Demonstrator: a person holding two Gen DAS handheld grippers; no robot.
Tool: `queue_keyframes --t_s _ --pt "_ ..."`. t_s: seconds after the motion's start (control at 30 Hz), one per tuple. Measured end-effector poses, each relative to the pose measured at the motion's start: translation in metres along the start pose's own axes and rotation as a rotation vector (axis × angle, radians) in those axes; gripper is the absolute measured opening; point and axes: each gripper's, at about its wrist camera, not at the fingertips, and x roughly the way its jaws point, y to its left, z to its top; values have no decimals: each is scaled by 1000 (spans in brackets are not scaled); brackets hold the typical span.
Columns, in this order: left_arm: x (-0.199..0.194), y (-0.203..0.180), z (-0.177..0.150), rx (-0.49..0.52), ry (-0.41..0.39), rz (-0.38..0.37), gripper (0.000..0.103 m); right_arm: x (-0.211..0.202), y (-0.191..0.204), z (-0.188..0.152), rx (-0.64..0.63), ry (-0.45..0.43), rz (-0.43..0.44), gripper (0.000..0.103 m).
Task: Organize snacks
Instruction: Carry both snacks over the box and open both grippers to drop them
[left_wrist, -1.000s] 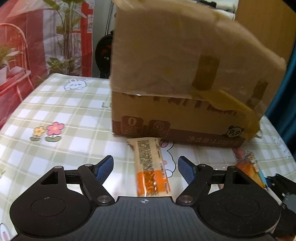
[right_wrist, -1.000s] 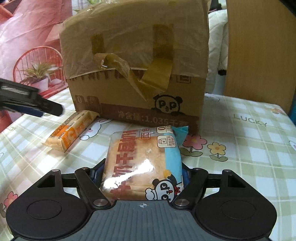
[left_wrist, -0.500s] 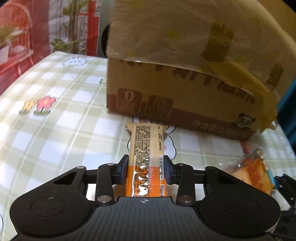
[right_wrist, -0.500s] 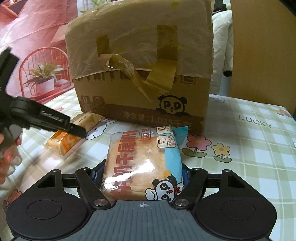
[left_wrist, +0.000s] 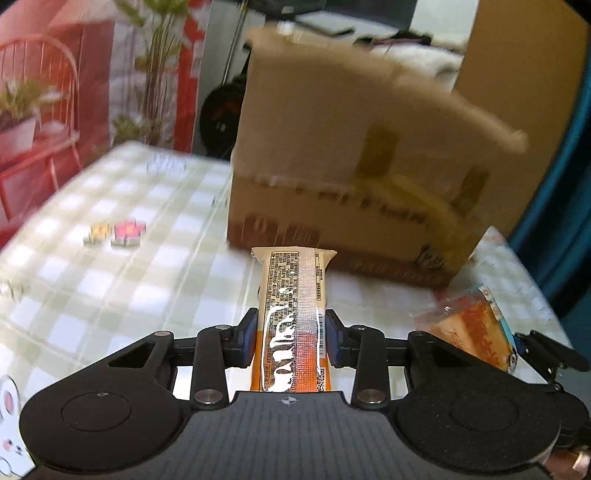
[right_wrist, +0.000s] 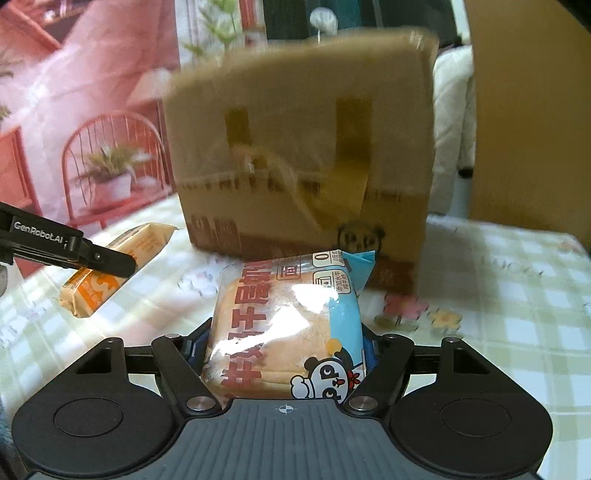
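Note:
My left gripper (left_wrist: 291, 332) is shut on a long orange-and-cream snack bar (left_wrist: 295, 288), which sticks out forward, clear of the table. In the right wrist view the same bar (right_wrist: 147, 240) hangs at the left under one black finger (right_wrist: 74, 251) of that gripper. My right gripper (right_wrist: 284, 347) is shut on a clear-and-blue packet of bread (right_wrist: 284, 325) with a panda print. That packet (left_wrist: 469, 332) also shows at the right of the left wrist view. A taped cardboard box (left_wrist: 332, 166) stands just behind both snacks, its flaps up (right_wrist: 303, 147).
The table wears a green-and-white checked cloth (left_wrist: 92, 295) with flower prints. A wooden panel (right_wrist: 524, 129) rises behind the table at the right. A red printed backdrop (left_wrist: 55, 92) with a chair and plants hangs at the left.
My left gripper closed on the snack bar that lay in front of the box and lifted it off the cloth. My right gripper rose slightly with the bread packet still in it.

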Motion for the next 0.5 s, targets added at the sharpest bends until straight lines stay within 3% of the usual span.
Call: queue_keyframes --t_s 0.2,0.4,0.5 --pt "-32 -14 47 49 -137 -12 38 -49 3 50 -32 -132 16 69" --pt "-43 -37 128 97 -261 -95 38 -55 -12 156 -33 -254 -4 69" --pt "-26 -51 169 128 -281 -141 38 -37 -23 208 -37 -267 -20 69"
